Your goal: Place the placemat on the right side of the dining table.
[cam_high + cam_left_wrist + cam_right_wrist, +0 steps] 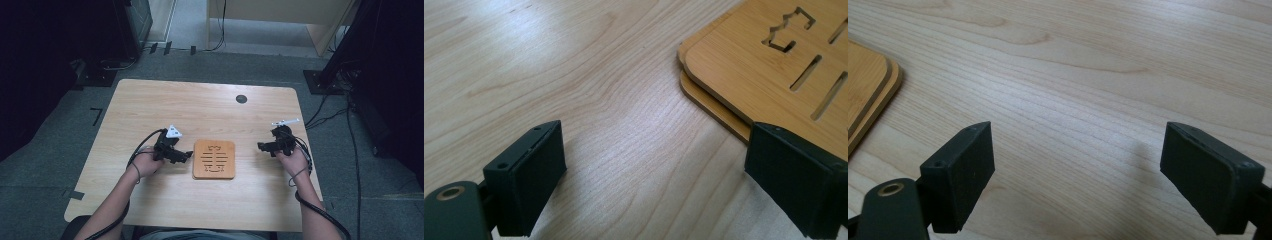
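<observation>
High view: square slotted bamboo board [214, 159] lies flat between released left tongs [188, 156] and right tongs [260, 146].

Your counter [150, 100] shows pale wood grain with a soft satin sheen; the slotted board [214, 159] looks like smooth honey-toned bamboo, layered at its edge; each tool's pads [531, 185] appear matt black plastic.

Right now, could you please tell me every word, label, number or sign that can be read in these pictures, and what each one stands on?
No readable text: there are no words, numbers, brands or labels.
Wooden board: cut-out slots and an ornamental cut figure, a pattern rather than readable characters.
Table: bare wood grain and one dark round grommet, unmarked.
Left gripper and right gripper: plain black, no marking.
</observation>
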`<control>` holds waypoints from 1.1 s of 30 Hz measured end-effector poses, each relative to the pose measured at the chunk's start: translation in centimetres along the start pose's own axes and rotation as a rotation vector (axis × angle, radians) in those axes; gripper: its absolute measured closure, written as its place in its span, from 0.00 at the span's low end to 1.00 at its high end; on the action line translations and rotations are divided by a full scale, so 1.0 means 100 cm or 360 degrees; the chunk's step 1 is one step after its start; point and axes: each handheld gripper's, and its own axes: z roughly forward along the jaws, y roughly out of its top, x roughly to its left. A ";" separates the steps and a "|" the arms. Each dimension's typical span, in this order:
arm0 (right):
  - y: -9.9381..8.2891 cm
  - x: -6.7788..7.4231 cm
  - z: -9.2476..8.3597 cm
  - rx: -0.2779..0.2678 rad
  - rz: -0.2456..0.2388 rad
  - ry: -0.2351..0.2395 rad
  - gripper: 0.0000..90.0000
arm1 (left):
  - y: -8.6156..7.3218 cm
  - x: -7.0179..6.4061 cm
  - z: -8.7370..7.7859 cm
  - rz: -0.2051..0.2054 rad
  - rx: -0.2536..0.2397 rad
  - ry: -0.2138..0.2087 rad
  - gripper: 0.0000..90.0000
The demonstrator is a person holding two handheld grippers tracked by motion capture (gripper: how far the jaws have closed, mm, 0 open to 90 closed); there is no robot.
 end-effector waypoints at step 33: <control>0.006 0.024 0.009 -0.0009 -0.0102 0.0084 0.15 | 0.006 -0.003 -0.007 -0.0036 -0.0014 0.0023 0.17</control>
